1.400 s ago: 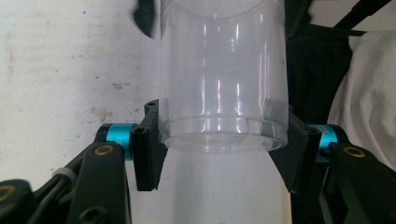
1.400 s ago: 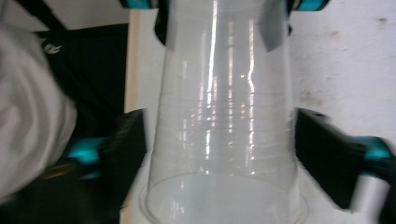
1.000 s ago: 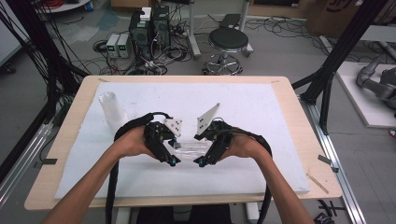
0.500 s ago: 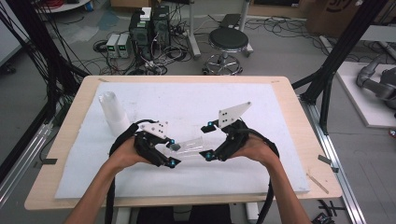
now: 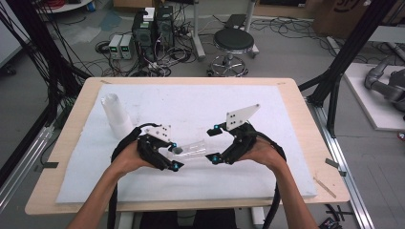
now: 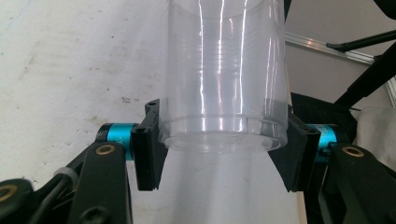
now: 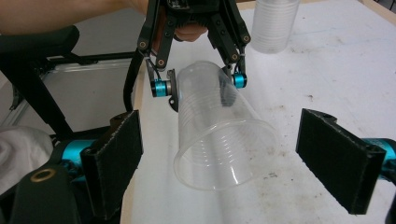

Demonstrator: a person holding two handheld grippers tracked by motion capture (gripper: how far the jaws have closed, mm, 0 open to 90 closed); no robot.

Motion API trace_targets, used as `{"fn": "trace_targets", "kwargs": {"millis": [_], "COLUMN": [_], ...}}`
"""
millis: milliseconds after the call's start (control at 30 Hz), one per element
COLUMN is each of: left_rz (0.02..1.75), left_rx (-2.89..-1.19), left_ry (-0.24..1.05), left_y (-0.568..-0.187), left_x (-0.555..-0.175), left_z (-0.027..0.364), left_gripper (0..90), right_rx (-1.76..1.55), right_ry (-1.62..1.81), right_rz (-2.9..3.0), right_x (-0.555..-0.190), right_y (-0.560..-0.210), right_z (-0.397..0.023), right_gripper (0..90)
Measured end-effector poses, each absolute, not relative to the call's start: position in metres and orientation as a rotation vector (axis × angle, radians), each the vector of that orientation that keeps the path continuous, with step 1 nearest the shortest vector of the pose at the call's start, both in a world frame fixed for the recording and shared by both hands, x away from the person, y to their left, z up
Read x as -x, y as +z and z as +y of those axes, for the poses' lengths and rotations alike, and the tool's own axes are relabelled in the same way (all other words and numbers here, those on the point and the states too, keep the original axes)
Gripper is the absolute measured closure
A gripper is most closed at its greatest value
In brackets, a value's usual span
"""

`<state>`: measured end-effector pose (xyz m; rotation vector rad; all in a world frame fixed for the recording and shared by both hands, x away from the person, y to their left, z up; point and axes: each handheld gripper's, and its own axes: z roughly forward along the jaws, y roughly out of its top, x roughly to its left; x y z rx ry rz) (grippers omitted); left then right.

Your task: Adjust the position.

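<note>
While half a second ago the right gripper (image 5: 213, 143) was close at the cup's mouth, it has now drawn back with jaws spread wide, holding nothing. The left gripper (image 5: 175, 156) is clamped on the narrow base of the clear, ribbed plastic cup (image 7: 219, 126), held near the table's middle. A stack of cups (image 5: 116, 115) stands at ten o'clock on the white, stained cover (image 5: 191, 102).

A lab: computer towers (image 5: 154, 26), tangled floor cables (image 5: 184, 45), black frame struts (image 5: 351, 50).
</note>
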<state>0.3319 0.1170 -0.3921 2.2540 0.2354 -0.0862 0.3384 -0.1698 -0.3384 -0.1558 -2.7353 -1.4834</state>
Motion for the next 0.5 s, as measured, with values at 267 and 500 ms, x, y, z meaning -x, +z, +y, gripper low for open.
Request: {"fn": "trace_targets", "kwargs": {"millis": [267, 500], "left_rz": [0.239, 0.230], "left_rx": [-2.207, -2.104], "left_ry": [-0.070, -0.033], "left_y": [-0.387, -0.369], "left_x": [-0.331, -0.329], "left_z": [0.123, 0.131], "left_gripper": [42.9, 43.0], "right_rx": [0.180, 0.192], "right_ry": [-1.495, -1.538], "right_rz": [-2.728, -2.708], "right_x": [-0.339, -0.339], "right_y": [-0.341, -0.347], "right_z": [-0.176, -0.181], "right_gripper": [14.7, 14.7]}}
